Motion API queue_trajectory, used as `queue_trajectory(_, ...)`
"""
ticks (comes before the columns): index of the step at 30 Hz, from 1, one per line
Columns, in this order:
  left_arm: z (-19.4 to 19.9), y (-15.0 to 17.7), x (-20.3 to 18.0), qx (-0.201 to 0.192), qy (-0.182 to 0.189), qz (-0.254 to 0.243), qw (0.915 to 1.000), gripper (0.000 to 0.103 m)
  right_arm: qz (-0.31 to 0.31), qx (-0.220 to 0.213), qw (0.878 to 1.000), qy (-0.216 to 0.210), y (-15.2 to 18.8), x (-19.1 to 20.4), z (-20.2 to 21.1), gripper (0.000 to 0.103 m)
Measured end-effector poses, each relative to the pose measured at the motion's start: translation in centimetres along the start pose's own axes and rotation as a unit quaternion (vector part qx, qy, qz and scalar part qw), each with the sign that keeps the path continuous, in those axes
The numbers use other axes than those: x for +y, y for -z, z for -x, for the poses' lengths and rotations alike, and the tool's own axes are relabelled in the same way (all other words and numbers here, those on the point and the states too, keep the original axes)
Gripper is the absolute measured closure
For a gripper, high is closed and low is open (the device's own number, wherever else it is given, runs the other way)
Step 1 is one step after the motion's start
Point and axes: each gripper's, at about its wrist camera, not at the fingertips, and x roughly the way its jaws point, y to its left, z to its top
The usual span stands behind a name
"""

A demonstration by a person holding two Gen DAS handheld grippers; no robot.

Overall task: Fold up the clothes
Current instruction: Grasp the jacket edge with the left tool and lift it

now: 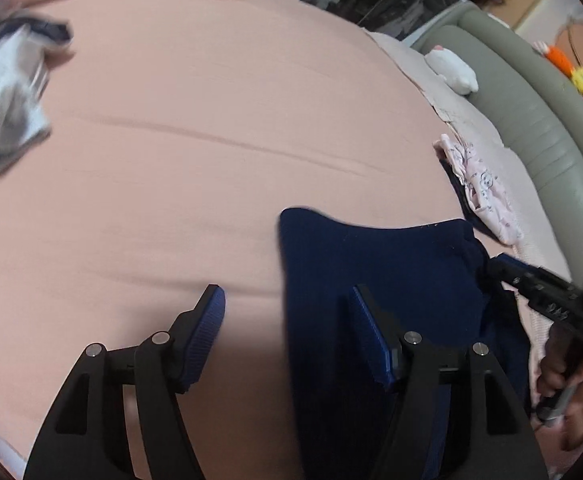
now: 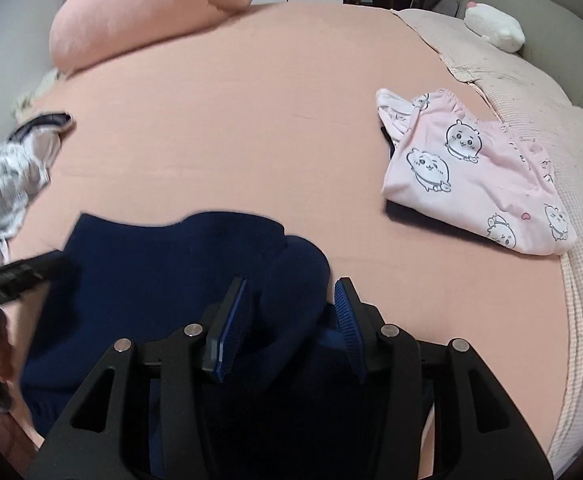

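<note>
Navy garment runs off the bottom edge, its lower part hidden behind the right gripper. Grey patterned garment is blurred, cut off at the left edge.

The right gripper is hovering with parted fingers over a navy garment lying on the peach bedsheet. Folded pink cartoon-print pajamas are resting well apart, near the sheet's right edge.

My left claw and right claw are black, silver-screwed, blue ribbed pads; my hand looks bare-skinned, though blurred.
</note>
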Motion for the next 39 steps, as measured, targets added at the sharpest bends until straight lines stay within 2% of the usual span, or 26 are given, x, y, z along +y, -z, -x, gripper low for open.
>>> queue_trajectory(1, -0.3, 0.0, -0.5, -0.002, 0.005, -0.008, 1.0000, 0.044, 0.003, 0.017, 1.000, -0.003, 0.2, 0.1, -0.6, 0.058)
queue_trajectory(2, -0.5, 0.1, -0.9, 0.000, 0.024, -0.007, 0.9997, 0.056, 0.012, 0.037, 0.999, -0.003, 0.5, 1.2, -1.9, 0.058)
queue_trajectory(3, -0.7, 0.2, -1.1, 0.003, 0.039, -0.005, 0.9992, 0.084, 0.020, 0.051, 0.998, -0.003, 0.8, 2.2, -2.9, 0.058)
queue_trajectory(4, -0.8, 0.5, -1.2, 0.005, 0.038, -0.003, 0.9993, 0.096, 0.022, 0.048, 0.999, -0.001, 0.8, 2.3, -2.9, 0.058)
queue_trajectory(6, -0.6, 0.9, -1.2, 0.006, 0.033, 0.002, 0.9994, 0.097, 0.025, 0.041, 0.999, 0.001, 0.9, 2.6, -3.0, 0.058)
queue_trajectory(10, 4.5, 0.6, 0.2, -0.040, -0.009, 0.027, 0.9988, 0.099, 0.013, 0.013, 0.999, -0.044, 0.1, 3.5, -1.0, 0.058)
queue_trajectory(12, 6.8, 0.4, 1.2, -0.053, -0.034, 0.033, 0.9975, 0.099, 0.034, -0.002, 0.998, -0.053, -0.3, 4.8, 0.1, 0.058)
queue_trajectory(16, 10.7, 1.4, 3.9, -0.065, -0.076, 0.054, 0.9935, 0.099, 0.074, 0.004, 0.996, -0.044, -0.1, 6.4, 0.7, 0.059)
queue_trajectory(19, 9.4, 2.1, 5.3, -0.042, -0.058, 0.089, 0.9934, 0.098, 0.088, 0.031, 0.995, 0.032, 0.5, 6.2, -1.2, 0.061)
queue_trajectory(21, 7.7, 2.2, 5.1, -0.027, -0.042, 0.098, 0.9939, 0.098, 0.053, 0.043, 0.997, 0.038, 0.8, 4.0, -1.6, 0.061)
queue_trajectory(24, 5.5, 2.0, 4.1, -0.016, -0.029, 0.080, 0.9963, 0.094, 0.009, 0.036, 0.999, 0.022, 1.2, 1.1, -0.8, 0.060)
queue_trajectory(26, 4.2, 1.6, 3.3, -0.017, -0.008, 0.075, 0.9970, 0.078, -0.002, 0.033, 0.999, -0.001, 1.2, 0.1, -0.3, 0.060)
queue_trajectory(27, 3.7, 1.4, 2.9, -0.021, 0.010, 0.077, 0.9968, 0.054, -0.002, 0.036, 0.999, -0.005, 1.2, -0.2, -0.3, 0.060)
queue_trajectory(28, 3.1, 1.2, 2.7, -0.028, 0.035, 0.085, 0.9954, 0.041, 0.002, 0.040, 0.999, 0.002, 1.3, -0.3, -0.5, 0.060)
queue_trajectory(30, 1.9, 1.0, 2.7, -0.030, 0.059, 0.102, 0.9926, 0.041, 0.009, 0.048, 0.999, 0.016, 1.4, -0.6, -0.9, 0.059)
queue_trajectory(32, 0.6, 1.2, 2.5, -0.019, 0.061, 0.108, 0.9922, 0.041, 0.017, 0.056, 0.998, 0.030, 1.5, -0.8, -1.2, 0.054)
queue_trajectory(35, 0.0, 1.3, 0.9, -0.014, 0.069, 0.080, 0.9943, 0.041, 0.012, 0.056, 0.998, 0.032, 1.7, -1.4, -1.1, 0.054)
queue_trajectory(38, -0.6, 1.4, -0.8, -0.009, 0.073, 0.050, 0.9960, 0.041, 0.007, 0.037, 0.999, 0.029, 1.8, -1.4, -0.1, 0.054)
queue_trajectory(39, -0.9, 1.7, -1.5, -0.002, 0.058, 0.034, 0.9977, 0.050, 0.006, 0.031, 0.999, 0.029, 1.8, -1.3, 0.3, 0.054)
